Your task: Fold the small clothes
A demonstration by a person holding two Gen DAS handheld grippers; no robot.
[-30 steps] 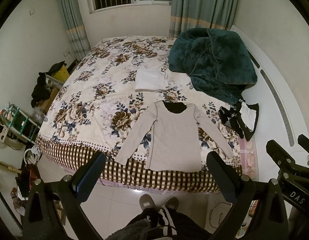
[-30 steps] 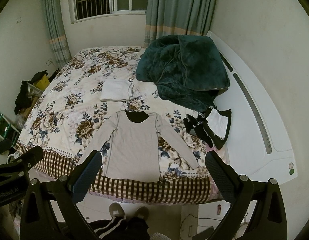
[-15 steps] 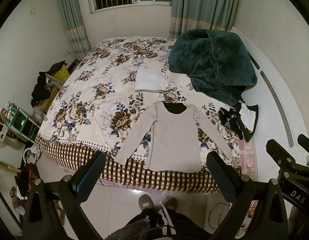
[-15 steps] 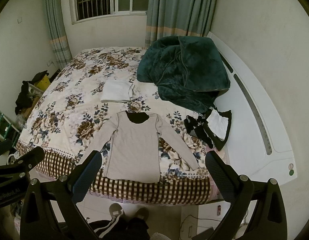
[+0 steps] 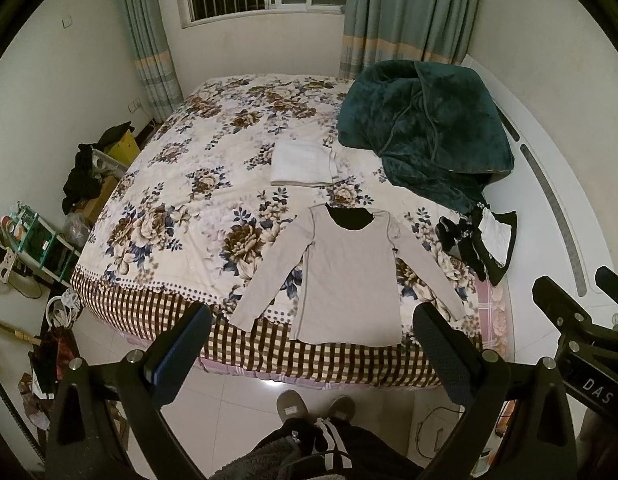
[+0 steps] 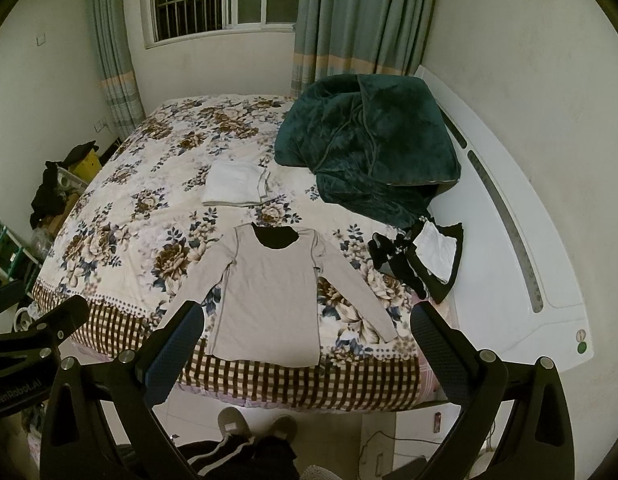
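Observation:
A beige long-sleeved top (image 5: 347,276) (image 6: 269,292) lies flat on the floral bed, sleeves spread, hem at the near edge. A folded white garment (image 5: 301,163) (image 6: 235,188) lies beyond it. A black-and-white clothes pile (image 5: 481,240) (image 6: 421,258) lies to its right. My left gripper (image 5: 312,342) is open and empty, held high above the floor in front of the bed. My right gripper (image 6: 305,338) is open and empty too, at the same height. Each gripper shows at the edge of the other's view.
A dark green blanket (image 5: 425,136) (image 6: 369,144) is heaped at the bed's far right by the white headboard (image 6: 521,240). Boxes, shelves and clutter (image 5: 49,232) stand along the left wall. The person's feet (image 5: 315,406) stand on the tiled floor before the bed.

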